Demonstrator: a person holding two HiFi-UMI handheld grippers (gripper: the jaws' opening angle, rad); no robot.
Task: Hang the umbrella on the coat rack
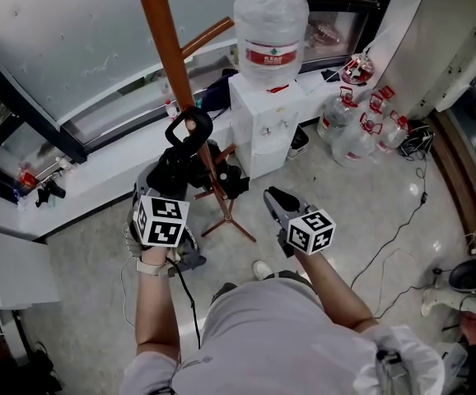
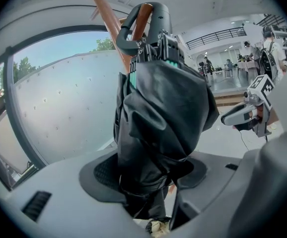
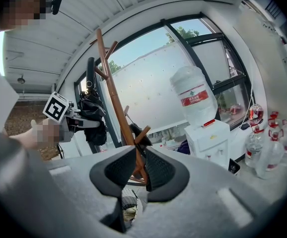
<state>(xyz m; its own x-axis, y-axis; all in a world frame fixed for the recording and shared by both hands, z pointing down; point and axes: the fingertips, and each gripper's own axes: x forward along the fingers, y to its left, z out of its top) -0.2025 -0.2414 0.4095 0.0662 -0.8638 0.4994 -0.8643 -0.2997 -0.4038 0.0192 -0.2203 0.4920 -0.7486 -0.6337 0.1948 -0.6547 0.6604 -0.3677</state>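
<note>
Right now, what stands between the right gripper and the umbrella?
The coat rack's wooden pole. The head view shows it between the umbrella and the right gripper; the right gripper view agrees.

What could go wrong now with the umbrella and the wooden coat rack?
1. The left gripper grips the folded black umbrella by its cloth, far from the black loop handle. If it lets go before the loop sits fully on the peg of the brown wooden coat rack, the umbrella could slip off and fall.
2. A push might tip the slim rack toward the white water dispenser beside it.
</note>
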